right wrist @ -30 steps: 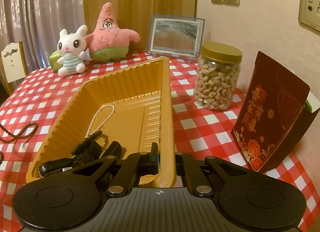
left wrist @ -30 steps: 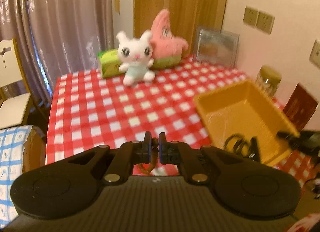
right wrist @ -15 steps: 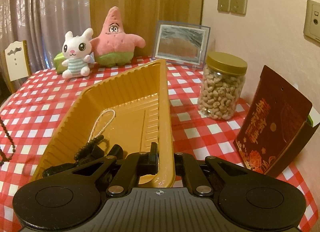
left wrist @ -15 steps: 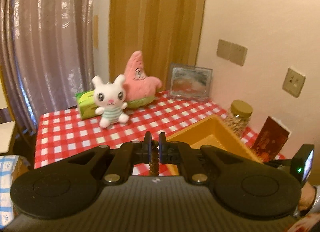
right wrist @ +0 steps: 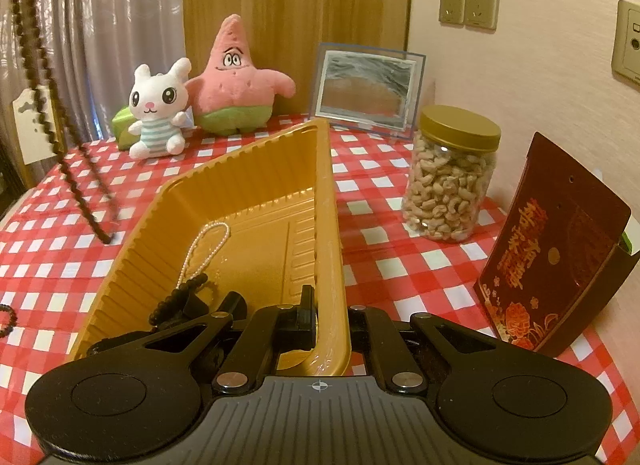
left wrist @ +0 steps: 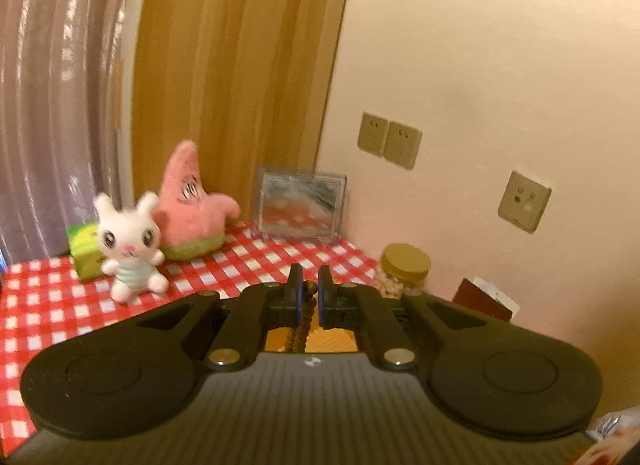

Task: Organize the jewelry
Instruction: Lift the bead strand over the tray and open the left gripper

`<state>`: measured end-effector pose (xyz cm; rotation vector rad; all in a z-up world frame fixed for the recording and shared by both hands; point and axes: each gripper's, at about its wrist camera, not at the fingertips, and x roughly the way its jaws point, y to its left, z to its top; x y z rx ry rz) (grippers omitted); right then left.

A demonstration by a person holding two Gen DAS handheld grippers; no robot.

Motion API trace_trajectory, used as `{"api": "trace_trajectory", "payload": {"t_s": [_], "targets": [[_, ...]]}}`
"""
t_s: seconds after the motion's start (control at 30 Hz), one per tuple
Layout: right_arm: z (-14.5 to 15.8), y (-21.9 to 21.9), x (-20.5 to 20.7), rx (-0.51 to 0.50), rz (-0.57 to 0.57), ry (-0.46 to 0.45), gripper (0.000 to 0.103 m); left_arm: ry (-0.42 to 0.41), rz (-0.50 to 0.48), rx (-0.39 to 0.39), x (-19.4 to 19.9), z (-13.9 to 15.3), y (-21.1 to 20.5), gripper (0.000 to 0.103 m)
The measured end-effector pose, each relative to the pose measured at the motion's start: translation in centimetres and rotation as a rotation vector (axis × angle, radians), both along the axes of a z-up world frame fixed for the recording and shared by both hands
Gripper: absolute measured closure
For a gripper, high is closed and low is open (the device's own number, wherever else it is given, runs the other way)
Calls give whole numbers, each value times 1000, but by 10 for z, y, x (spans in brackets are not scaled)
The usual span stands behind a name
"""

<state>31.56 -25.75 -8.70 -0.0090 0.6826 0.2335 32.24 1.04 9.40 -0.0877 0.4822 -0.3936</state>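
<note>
My left gripper (left wrist: 308,289) is shut on a brown bead necklace (left wrist: 301,325) and holds it high above the table; the necklace hangs down at the left of the right wrist view (right wrist: 48,113), left of the tray. The yellow tray (right wrist: 224,185) holds a white pearl chain (right wrist: 204,245) and dark beads (right wrist: 176,297). My right gripper (right wrist: 330,311) is shut on the tray's near right rim. Part of the tray (left wrist: 332,339) shows under the left fingers.
On the red checked tablecloth (right wrist: 380,233) stand a white bunny toy (right wrist: 160,105), a pink starfish toy (right wrist: 236,77), a picture frame (right wrist: 368,89), a cashew jar (right wrist: 452,173) and a red box (right wrist: 556,249). Another dark bead string (right wrist: 8,317) lies at far left.
My left gripper has risen well above the table with the brown necklace, which now dangles left of the tray. My right gripper has stayed on the tray rim.
</note>
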Motion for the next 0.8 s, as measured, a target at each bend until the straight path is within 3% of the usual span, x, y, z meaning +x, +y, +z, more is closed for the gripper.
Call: {"api": "trace_trajectory", "payload": {"t_s": [0.27, 0.43, 0.67, 0.8], "targets": [[-1, -1, 0, 6, -2, 7, 98, 197, -24, 2, 22, -63, -26, 97], [-1, -1, 0, 8, -4, 9, 99, 260, -32, 12, 26, -89, -37, 97], [-3, -2, 0, 11, -5, 13, 99, 262, -60, -24, 31, -91, -48, 96], [-4, -2, 0, 13, -5, 16, 99, 253, -35, -35, 33, -86, -46, 83]]}}
